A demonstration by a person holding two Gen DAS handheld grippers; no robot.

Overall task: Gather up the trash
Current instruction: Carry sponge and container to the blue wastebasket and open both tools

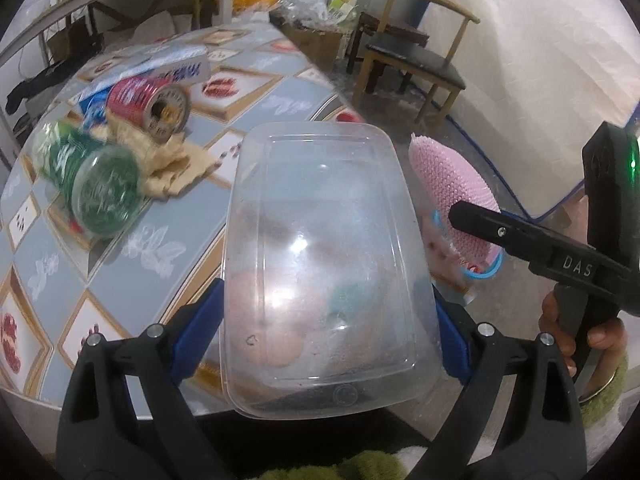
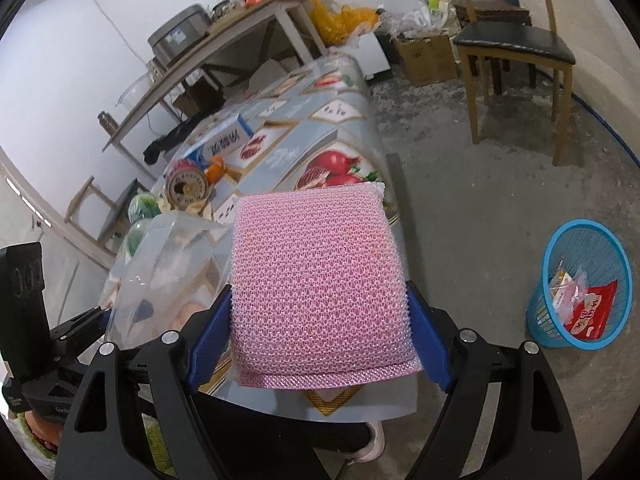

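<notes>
Left wrist view shows the left gripper (image 1: 328,344) clamped across a clear plastic box (image 1: 324,264), lifted off the table (image 1: 256,92); the right gripper (image 2: 320,336) squeezes a pink sponge (image 2: 320,280) by its sides, probably bound for the blue bin (image 2: 580,288) on the floor, well apart

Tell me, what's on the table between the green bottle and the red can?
A crumpled yellowish cloth lies between the green bottle and the red can, tucked under both. The left wrist view shows it best.
</notes>
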